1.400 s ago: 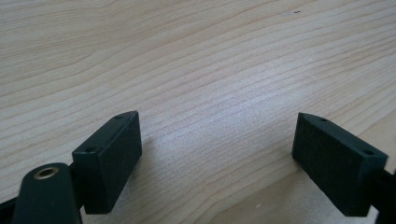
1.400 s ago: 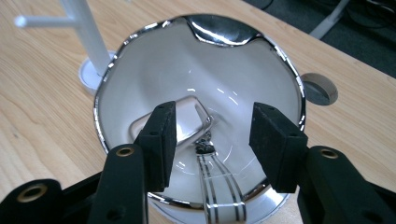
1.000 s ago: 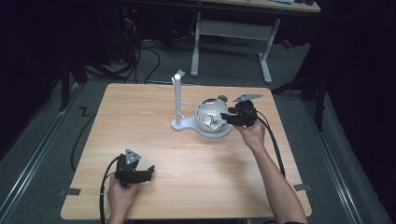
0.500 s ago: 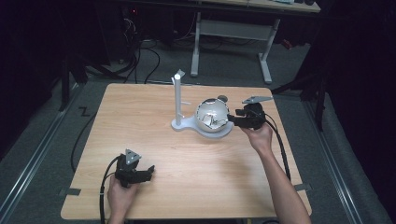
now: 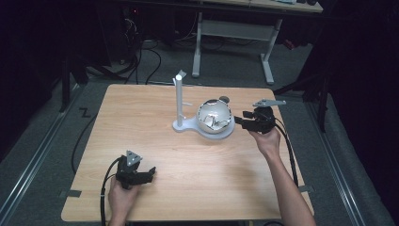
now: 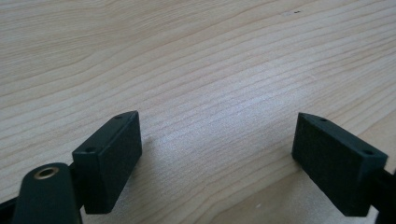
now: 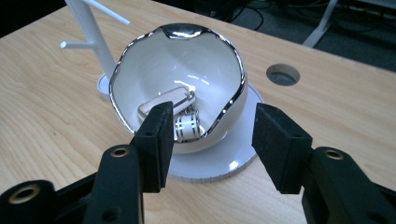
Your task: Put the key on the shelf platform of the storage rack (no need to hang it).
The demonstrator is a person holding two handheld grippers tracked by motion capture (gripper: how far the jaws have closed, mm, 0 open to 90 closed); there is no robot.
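Right gripper (image 7: 212,140) has backed off the white bowl (image 7: 154,70), fingers just opened wider and empty, jewellery (image 7: 184,114) lying in the bowl ahead of them: probably released; left gripper (image 6: 217,161) fingers apart over bare bench (image 6: 196,56).

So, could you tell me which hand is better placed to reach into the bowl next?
The right: its tool sits open just beside the bowl, facing it. The left tool rests at the table's near edge, far off.
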